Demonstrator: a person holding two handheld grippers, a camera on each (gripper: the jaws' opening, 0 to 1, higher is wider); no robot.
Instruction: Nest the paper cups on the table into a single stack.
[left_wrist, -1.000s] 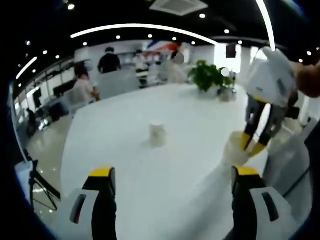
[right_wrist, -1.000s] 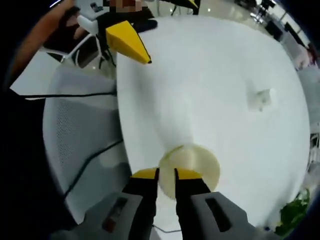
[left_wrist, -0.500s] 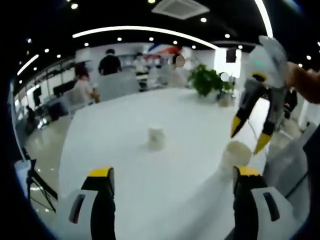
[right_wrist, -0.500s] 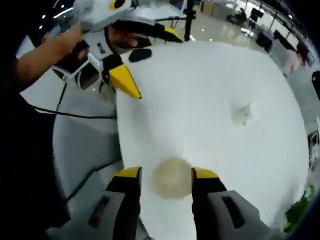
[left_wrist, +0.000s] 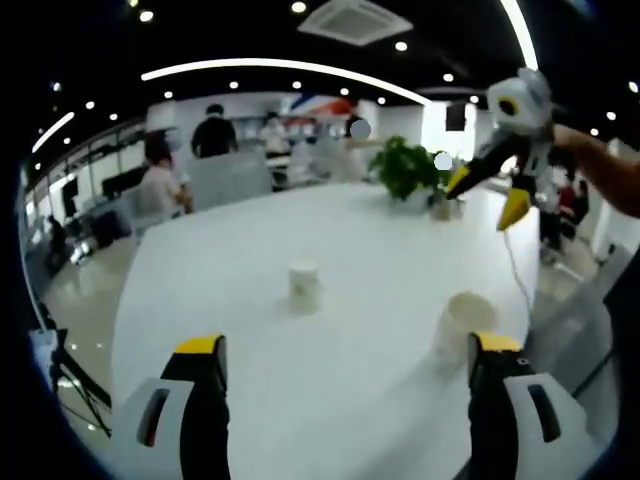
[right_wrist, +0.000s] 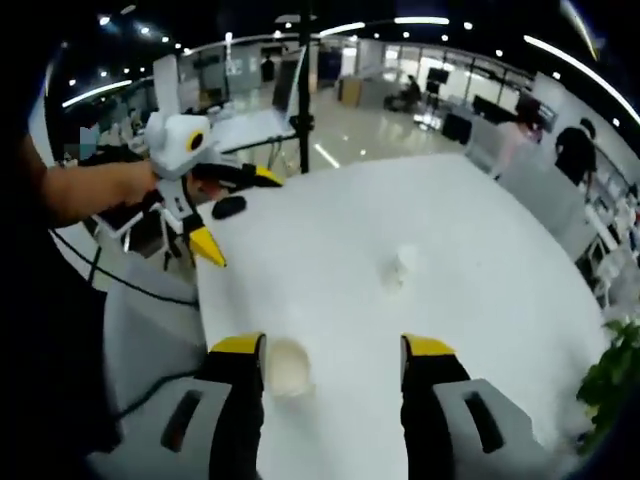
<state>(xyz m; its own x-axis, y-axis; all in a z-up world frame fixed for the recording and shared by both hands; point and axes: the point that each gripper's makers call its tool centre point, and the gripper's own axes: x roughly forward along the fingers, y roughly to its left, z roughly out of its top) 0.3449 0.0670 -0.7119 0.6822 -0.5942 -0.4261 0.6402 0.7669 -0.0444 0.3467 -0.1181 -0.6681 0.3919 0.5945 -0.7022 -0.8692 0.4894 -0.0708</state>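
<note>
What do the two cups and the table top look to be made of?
Both cups, the near cup and the far cup, look like matte off-white paper: thin walls, no shine. The table looks like smooth white laminate or painted board with a soft sheen; which one is unclear.

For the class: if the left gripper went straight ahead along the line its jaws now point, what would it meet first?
Probably the small paper cup standing upright mid-table, roughly centred ahead of the open left gripper. The nearer cup sits off by the right jaw, likely outside that line, though depth is hard to judge.
</note>
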